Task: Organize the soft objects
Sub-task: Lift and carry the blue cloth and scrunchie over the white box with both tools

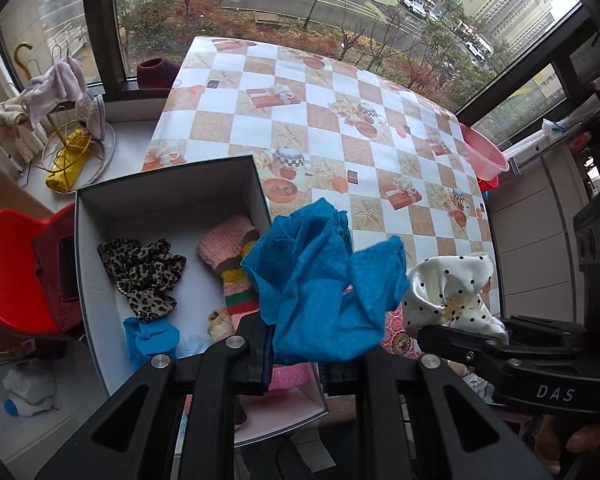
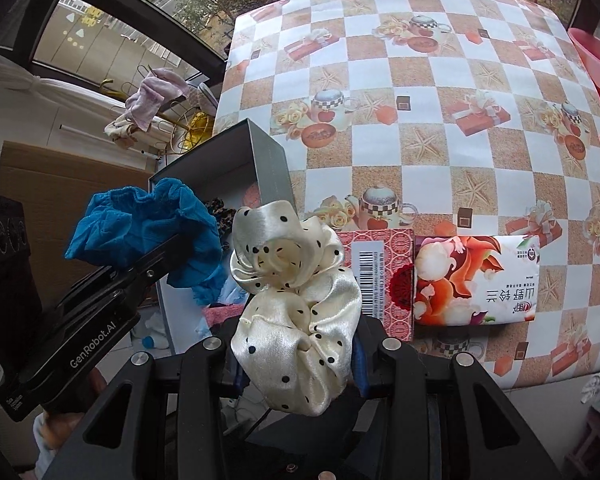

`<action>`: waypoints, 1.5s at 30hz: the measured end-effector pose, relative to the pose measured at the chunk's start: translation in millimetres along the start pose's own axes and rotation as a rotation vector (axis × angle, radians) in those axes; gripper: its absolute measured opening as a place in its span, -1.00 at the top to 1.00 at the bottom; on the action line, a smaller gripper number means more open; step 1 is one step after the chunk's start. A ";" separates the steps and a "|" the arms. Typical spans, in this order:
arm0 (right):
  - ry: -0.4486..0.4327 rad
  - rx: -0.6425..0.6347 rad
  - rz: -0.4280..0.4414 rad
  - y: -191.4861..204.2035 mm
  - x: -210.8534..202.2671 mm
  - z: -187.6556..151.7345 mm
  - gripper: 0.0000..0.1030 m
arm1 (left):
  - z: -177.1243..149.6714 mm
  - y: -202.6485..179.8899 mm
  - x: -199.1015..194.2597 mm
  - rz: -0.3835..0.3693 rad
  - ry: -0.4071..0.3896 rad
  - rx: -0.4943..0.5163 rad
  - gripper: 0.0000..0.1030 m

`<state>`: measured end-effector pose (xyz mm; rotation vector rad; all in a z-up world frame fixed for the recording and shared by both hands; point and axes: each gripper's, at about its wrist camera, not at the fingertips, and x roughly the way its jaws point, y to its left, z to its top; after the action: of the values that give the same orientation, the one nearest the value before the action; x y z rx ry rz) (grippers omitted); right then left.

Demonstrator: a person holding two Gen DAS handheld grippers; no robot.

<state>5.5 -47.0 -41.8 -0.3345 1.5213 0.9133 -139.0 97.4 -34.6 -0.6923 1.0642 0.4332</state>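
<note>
My left gripper [image 1: 296, 364] is shut on a blue cloth [image 1: 320, 284], held above the right wall of an open grey box [image 1: 168, 188]. The box holds a leopard scrunchie [image 1: 144, 276], a pink striped knit piece [image 1: 232, 264] and a small blue cloth [image 1: 148, 338]. My right gripper [image 2: 300, 364] is shut on a cream polka-dot scrunchie [image 2: 296, 300], held just right of the box; it also shows in the left wrist view [image 1: 452, 296]. The blue cloth shows in the right wrist view [image 2: 140, 224], with the left gripper [image 2: 172, 252] beside it.
The checkered table [image 2: 440, 152] carries a red patterned packet [image 2: 384, 276] and a tissue pack [image 2: 476, 280] near its front edge. A pink basin [image 1: 484, 152] sits at the table's right edge. A red chair [image 1: 8, 264] stands left of the box. A wire rack with cloths [image 1: 60, 120] stands on the sill.
</note>
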 end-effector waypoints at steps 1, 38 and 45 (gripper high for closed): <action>0.006 -0.016 -0.002 5.7 2.2 -0.2 0.23 | -1.8 5.6 -1.6 0.004 -0.003 -0.013 0.64; 0.103 -0.407 -0.097 128.4 63.9 7.9 0.23 | -37.0 87.2 -8.7 0.183 -0.009 -0.193 0.64; 0.107 -0.398 -0.097 125.4 65.2 9.4 0.23 | -36.3 87.3 -4.2 0.187 0.003 -0.191 0.64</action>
<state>-86.1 59.8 -58.8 -0.7476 1.4001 1.1339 -219.2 134.2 -68.6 -0.7652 1.1044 0.7024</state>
